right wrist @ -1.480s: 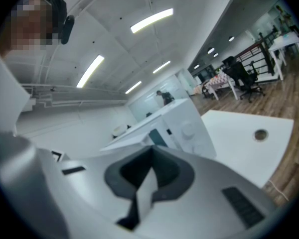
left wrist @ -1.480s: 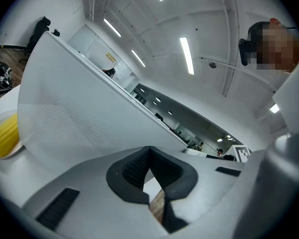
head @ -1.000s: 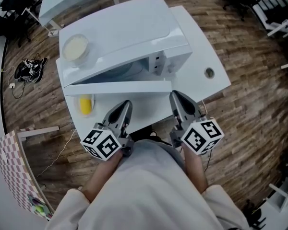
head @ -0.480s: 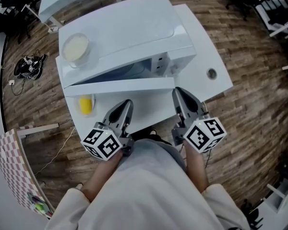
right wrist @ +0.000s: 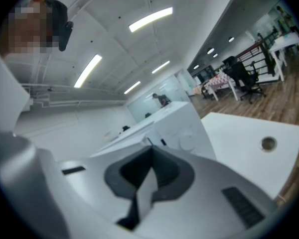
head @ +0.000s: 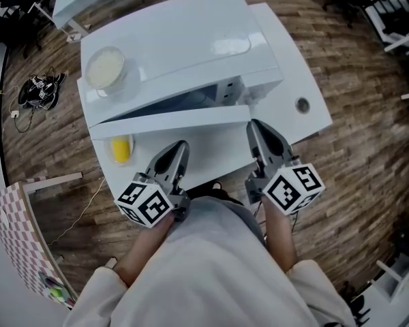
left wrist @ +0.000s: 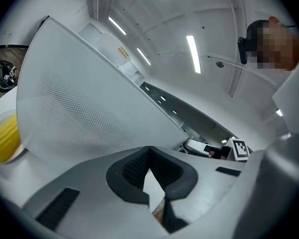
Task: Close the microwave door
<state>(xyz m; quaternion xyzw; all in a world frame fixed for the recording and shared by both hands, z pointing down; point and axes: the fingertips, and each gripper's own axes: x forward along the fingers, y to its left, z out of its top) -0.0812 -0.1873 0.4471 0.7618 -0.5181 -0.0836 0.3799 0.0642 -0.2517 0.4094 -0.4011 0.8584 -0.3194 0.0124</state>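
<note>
The right tongs (head: 254, 125), closed and empty, are edging forward at the free end of the microwave door (head: 170, 120). The door is swinging slightly nearer the microwave (head: 184, 39) on the tabletop (head: 307, 114) but is still standing ajar. The left tongs (head: 180, 148), also closed and empty, are waiting just behind the door.

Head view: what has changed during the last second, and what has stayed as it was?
The right tongs moved slightly forward, toward the free end of the microwave door. Nothing was gripped or released. The left tongs stayed in place, both stayed shut and empty, and the door stayed open.
</note>
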